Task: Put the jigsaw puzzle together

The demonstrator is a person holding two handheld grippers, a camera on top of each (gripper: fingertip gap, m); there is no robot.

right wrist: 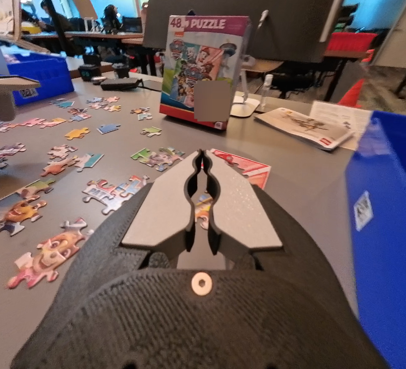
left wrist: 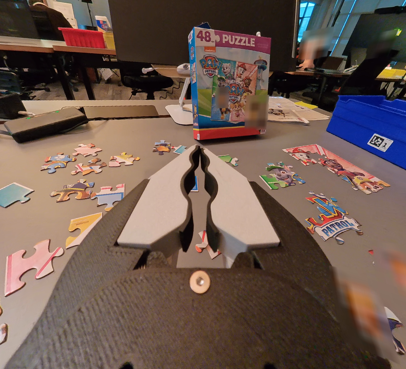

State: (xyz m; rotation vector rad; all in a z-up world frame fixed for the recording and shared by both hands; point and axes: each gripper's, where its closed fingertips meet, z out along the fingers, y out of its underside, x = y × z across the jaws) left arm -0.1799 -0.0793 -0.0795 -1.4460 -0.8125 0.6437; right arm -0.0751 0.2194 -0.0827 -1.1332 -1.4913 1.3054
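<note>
Both tools are closed with nothing between the tips: the left hand-held gripper point(left wrist: 200, 149) hangs over the grey surface point(left wrist: 136, 132) with its pads meeting at the front, and the right hand-held gripper point(right wrist: 202, 152) is the same, pads together on air. Loose puzzle pieces point(left wrist: 87, 167) lie scattered at about 10 o'clock from the left tool, one small piece point(left wrist: 204, 243) sits directly under its fingers, and a green piece point(left wrist: 229, 159) lies just beside its tip at 1 o'clock. The right tool hovers above a joined red and pink section point(right wrist: 248, 165), with a lettered cluster point(right wrist: 109, 193) at 9 o'clock. The upright puzzle box point(left wrist: 229, 81) stands at 12 o'clock, near both tips. The likely troubles: a low sweep could scatter flat pieces or break the joined section apart; a forward push could topple the light box; and the blue bin point(right wrist: 382, 226) at 3 o'clock crowds the right tool.
</note>
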